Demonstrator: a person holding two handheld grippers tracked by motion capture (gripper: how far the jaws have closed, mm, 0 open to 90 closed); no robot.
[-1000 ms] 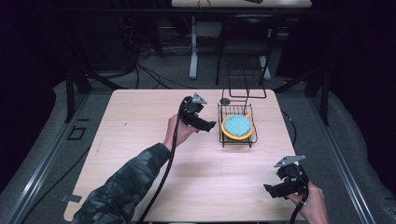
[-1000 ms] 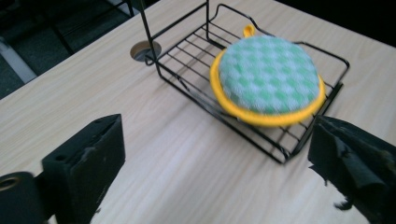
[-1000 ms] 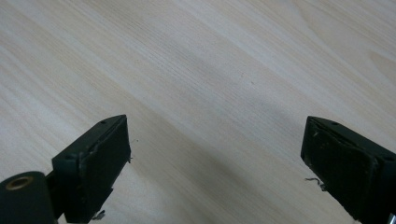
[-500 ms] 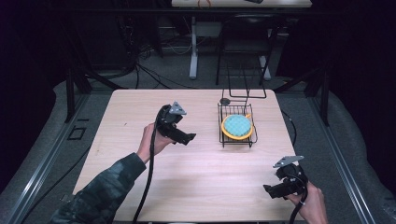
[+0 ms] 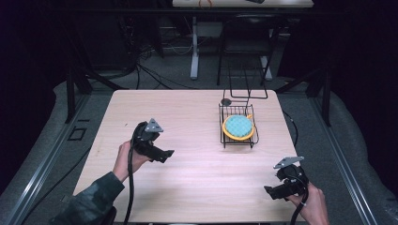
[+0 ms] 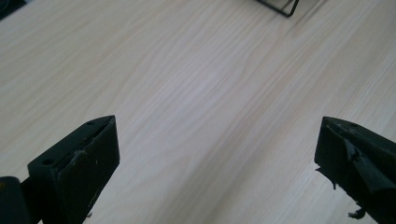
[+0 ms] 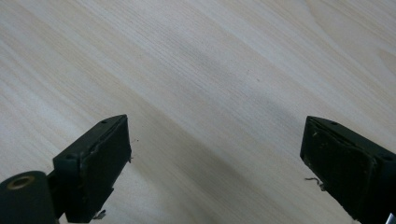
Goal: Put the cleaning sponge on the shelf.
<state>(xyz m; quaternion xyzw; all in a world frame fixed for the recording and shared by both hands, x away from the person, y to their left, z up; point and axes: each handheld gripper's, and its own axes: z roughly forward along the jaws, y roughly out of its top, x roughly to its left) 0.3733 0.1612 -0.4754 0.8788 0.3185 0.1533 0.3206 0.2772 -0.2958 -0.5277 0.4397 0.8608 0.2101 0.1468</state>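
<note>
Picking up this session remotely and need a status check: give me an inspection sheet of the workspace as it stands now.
Surface: light wooden table, bare apart from the items below.
Job's things: black wire basket at the far right of the table, holding a round blue and orange item; I cannot tell what it is.
Clutter: a small dark round object just behind the basket.
Grippers: left gripper held over the table's left half, jaws wide apart, nothing between them; right gripper near the front right corner, jaws apart, nothing held.
Cables: one black cable trails from the left gripper off the near edge.
Surroundings: dark room, grey floor, table legs and loose wiring beyond the far edge.
</note>
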